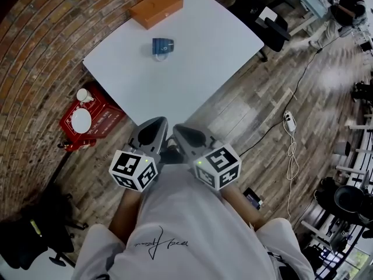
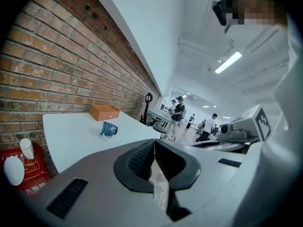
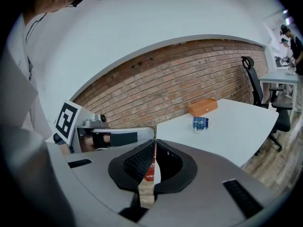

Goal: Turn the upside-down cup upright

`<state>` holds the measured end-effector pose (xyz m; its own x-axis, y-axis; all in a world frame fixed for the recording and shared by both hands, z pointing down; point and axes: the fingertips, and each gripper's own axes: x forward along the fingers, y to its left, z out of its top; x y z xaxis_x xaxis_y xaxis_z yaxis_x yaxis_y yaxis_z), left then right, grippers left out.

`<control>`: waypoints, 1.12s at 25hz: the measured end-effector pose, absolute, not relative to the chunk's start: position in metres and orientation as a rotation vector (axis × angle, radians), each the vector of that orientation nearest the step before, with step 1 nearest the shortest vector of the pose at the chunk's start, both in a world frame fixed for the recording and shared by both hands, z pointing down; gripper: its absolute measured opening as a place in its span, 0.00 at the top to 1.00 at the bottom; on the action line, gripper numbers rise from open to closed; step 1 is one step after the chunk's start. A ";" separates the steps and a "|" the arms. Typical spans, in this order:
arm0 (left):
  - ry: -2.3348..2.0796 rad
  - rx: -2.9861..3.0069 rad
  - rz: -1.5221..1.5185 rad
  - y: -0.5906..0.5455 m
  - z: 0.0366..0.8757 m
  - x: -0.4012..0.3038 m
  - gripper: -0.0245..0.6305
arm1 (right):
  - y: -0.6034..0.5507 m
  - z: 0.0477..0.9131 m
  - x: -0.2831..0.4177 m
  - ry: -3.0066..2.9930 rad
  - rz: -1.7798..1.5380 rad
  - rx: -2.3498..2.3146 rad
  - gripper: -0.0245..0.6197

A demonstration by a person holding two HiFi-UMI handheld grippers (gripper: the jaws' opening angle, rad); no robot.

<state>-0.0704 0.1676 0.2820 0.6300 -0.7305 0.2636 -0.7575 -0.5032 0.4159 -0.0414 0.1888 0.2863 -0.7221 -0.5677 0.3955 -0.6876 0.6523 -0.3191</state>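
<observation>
Cup (image 1: 162,48): blue, with a handle, standing base-up near the middle of the white table (image 1: 198,69), well apart from both of my grippers.

Nearest to me, my white shirt (image 1: 192,232) fills the lower part of the head view. Just beyond it I hold the left gripper (image 1: 152,130) and the right gripper (image 1: 185,136) side by side and close together. They are over the wooden floor (image 1: 245,115), short of the table's near corner.

In the left gripper view, my jaws meet at their tips with nothing between them. The blue cup (image 2: 108,129) appears past them on the table top. In the right gripper view, my jaws are likewise pressed together and empty. The blue cup (image 3: 200,123) stands far beyond them, and my other gripper shows at the left of this view.

To the left of the grippers, a red crate (image 1: 102,121) sits on the floor by the brick wall (image 1: 46,51). It carries a white dish (image 1: 81,119), with a small white mug (image 1: 84,94) at its far end.

Past the blue cup, an orange box (image 1: 156,7) lies at the table's far edge, near the wall.

Farthest out, black office chairs (image 1: 271,31) stand beyond the table's right corner.
</observation>
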 end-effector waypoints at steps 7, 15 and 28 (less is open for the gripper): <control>-1.177 2.353 0.047 0.154 0.280 -0.083 0.95 | 0.173 0.284 -0.054 -2.626 0.645 1.007 0.93; -1.227 2.367 0.019 0.140 0.270 -0.097 0.95 | 0.155 0.275 -0.058 -2.644 0.599 1.027 0.93; -1.273 2.368 0.042 0.089 0.268 -0.102 0.95 | 0.104 0.271 -0.056 -2.668 0.579 1.003 0.93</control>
